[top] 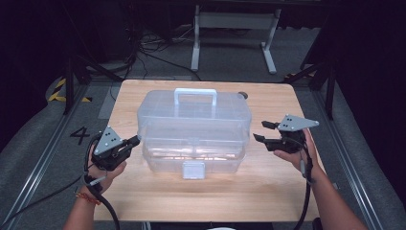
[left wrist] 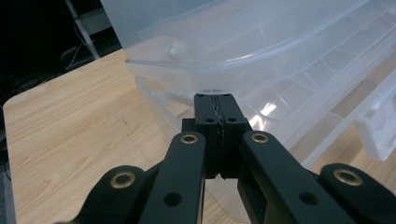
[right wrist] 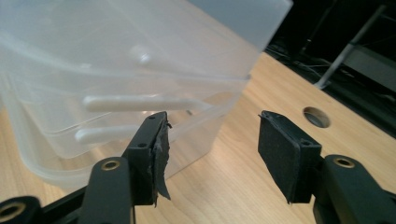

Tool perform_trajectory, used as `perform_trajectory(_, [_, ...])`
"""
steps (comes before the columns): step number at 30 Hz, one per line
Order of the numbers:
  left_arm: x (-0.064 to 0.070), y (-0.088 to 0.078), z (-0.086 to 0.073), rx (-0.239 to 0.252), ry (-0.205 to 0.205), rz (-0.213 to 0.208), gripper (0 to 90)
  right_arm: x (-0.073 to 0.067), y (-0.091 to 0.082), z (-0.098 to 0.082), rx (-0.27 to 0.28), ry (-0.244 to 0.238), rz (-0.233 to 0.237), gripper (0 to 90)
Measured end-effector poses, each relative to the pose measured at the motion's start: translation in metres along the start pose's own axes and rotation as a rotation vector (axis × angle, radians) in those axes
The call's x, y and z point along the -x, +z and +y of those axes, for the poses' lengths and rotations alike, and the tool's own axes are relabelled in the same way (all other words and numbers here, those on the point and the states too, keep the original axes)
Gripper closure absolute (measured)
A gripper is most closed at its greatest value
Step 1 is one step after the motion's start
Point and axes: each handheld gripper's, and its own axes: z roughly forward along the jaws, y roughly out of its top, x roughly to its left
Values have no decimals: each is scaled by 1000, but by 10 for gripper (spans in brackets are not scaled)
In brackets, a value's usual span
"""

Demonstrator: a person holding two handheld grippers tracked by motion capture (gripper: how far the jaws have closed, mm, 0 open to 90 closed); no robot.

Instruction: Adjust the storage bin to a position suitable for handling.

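Storage box: clear plastic box (top: 194, 129) with a white handle (top: 195, 95), mid-table (top: 143, 196).
Left gripper (top: 135, 141): at the box's 9 o'clock, jaws pressed together on nothing, tips just beside the box wall.
Right gripper (top: 264, 131): at the box's 3 o'clock, jaws apart, holding nothing, near the box's end.

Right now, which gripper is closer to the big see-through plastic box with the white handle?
Left. The left gripper, jaws shut, has its tip right at the clear plastic box's left end. The right gripper, jaws open, sits slightly off its right end.
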Motion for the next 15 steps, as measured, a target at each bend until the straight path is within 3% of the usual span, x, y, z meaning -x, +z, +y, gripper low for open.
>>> perform_trajectory(5, [-2,0,4,1,0,0,897,-12,9,-4,2,-31,4,434])
perform_trajectory(11, [-2,0,6,-2,5,-2,897,-22,7,3,100,-50,-18,446])
perform_trajectory(15, [-1,1,7,-1,19,3,884,-27,7,6,132,-54,-31,446])
